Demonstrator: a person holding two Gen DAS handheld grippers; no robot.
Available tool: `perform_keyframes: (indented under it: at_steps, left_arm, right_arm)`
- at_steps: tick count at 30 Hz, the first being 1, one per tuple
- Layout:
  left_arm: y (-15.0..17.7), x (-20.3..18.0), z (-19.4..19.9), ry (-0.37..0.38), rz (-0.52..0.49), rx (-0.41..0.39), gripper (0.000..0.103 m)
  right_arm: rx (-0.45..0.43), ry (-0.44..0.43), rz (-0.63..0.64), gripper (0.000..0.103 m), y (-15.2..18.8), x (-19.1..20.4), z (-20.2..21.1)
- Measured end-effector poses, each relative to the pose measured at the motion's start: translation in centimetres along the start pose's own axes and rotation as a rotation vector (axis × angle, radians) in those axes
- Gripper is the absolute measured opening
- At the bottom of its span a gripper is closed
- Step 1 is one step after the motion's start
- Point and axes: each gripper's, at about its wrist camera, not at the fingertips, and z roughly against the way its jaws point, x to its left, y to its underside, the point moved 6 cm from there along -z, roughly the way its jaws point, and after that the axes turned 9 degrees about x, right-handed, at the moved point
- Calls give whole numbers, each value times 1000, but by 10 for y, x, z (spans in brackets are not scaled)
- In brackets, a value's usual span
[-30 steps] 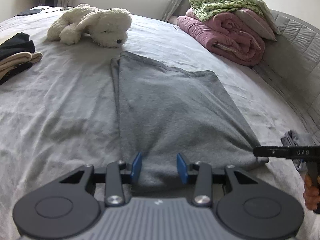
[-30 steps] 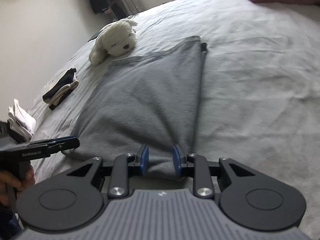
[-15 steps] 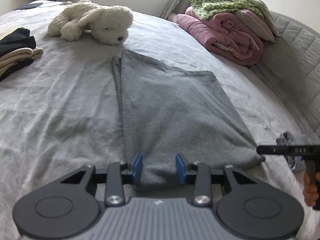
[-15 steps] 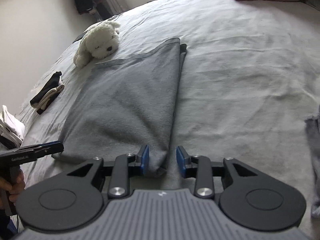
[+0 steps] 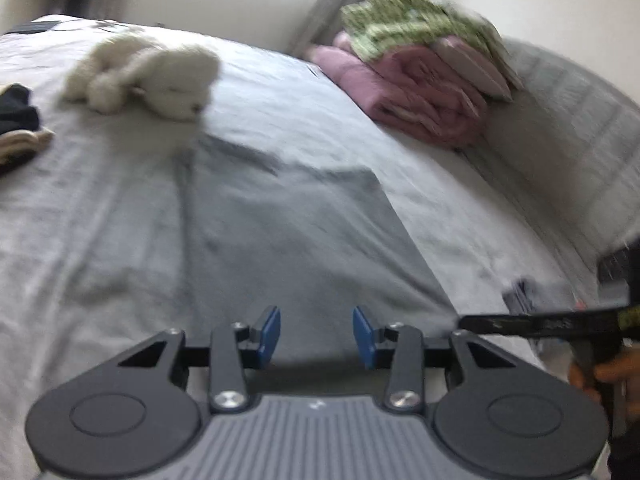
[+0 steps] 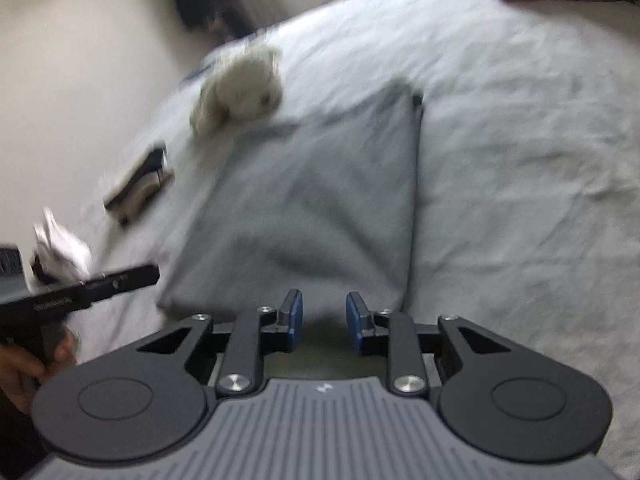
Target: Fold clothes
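A grey garment [image 5: 296,240] lies folded lengthwise on the bed, its near end at both grippers; it also shows in the right wrist view [image 6: 316,208]. My left gripper [image 5: 316,338] is open over the garment's near left edge, nothing between the blue pads. My right gripper [image 6: 322,318] is open at the near right edge, pads apart and empty. Each gripper shows at the side of the other's view: the right one [image 5: 536,324] and the left one [image 6: 80,296]. Both frames are motion-blurred.
A white plush dog [image 5: 152,74] lies beyond the garment's far end. Pink and green bedding [image 5: 420,76] is stacked at the back right. Folded dark and cream clothes [image 5: 16,128] lie at the left, white items [image 6: 60,252] near the bed edge.
Both grippers have let go of the garment's near edge and pulled back and up a little. The right pads have opened wider. The garment now lies flat.
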Motion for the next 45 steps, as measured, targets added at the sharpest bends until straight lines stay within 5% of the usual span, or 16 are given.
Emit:
perform_keyframes:
  at_steps: [3, 7, 16, 18, 20, 24, 29, 34, 39, 44, 45]
  left_arm:
    - [11, -12, -15, -19, -56, 50, 40]
    - [20, -7, -30, -63, -64, 111, 39]
    - [21, 7, -22, -53, 23, 187, 40]
    - [18, 1, -14, -21, 14, 165, 41]
    - [16, -7, -8, 12, -7, 140, 44]
    - [14, -24, -16, -31, -82, 90, 45]
    - [-3, -26, -21, -92, -97, -11, 44]
    - [4, -15, -43, -208, -89, 45, 43]
    - [11, -17, -50, -283, -191, 52, 42]
    - [6, -8, -49, -273, -168, 56, 42]
    - [5, -6, -48, -270, -162, 57, 41]
  right_arm:
    - [56, 67, 13, 11, 5, -7, -12]
    - [72, 61, -26, 2, 8, -23, -14]
    - [66, 103, -45, 3, 12, -24, -2]
    - [35, 136, -50, 25, 7, -24, 4]
    - [-15, 172, -31, 26, 3, -17, 13]
    - [-143, 41, 28, 26, -2, 20, 16]
    - [-114, 75, 138, 26, 8, 56, -22]
    - [-95, 88, 186, 18, 15, 68, -41]
    - [-43, 123, 228, 15, 17, 71, -61]
    - [-22, 126, 220, 9, 14, 59, -54]
    - [-23, 145, 213, 0, 13, 54, -52]
